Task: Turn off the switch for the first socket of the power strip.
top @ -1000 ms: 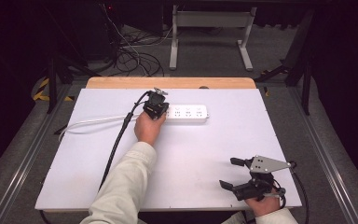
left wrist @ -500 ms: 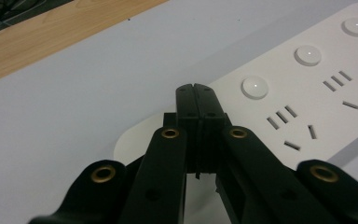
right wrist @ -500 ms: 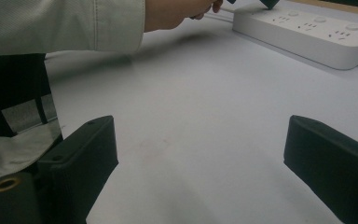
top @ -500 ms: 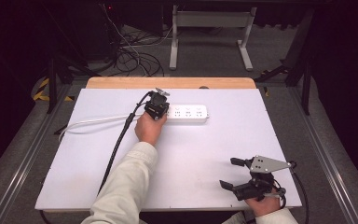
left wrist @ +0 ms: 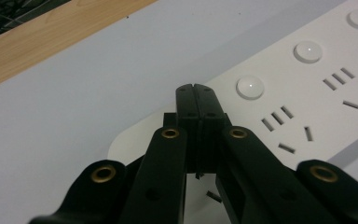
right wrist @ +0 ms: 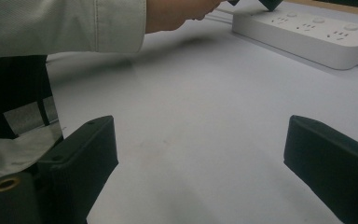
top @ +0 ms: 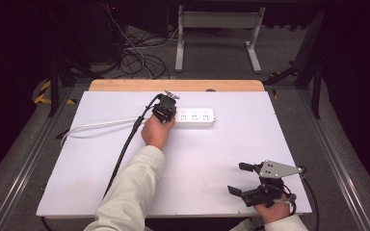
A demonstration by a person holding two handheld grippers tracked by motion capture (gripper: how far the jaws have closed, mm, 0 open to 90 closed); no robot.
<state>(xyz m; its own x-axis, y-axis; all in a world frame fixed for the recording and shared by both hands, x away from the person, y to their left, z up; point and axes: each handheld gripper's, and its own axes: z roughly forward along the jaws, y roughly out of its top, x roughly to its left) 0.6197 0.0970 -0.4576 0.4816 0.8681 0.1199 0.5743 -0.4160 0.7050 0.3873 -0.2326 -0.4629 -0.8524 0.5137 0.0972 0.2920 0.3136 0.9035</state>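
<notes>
Your left gripper (top: 167,108), jaws pressed together on nothing, tips over the left end of the white power strip (top: 196,117) at the table's (top: 77,183) twelve o'clock. Your right gripper (top: 242,179) rests at five o'clock, jaws spread wide.

tangled cables (top: 139,60) on floor behind table (top: 91,183)

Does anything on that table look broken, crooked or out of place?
Nothing stands out. The white power strip lies flat and square on the table, looking undamaged. The left gripper, shut, hangs by its first button; the right gripper rests open near the front edge.
</notes>
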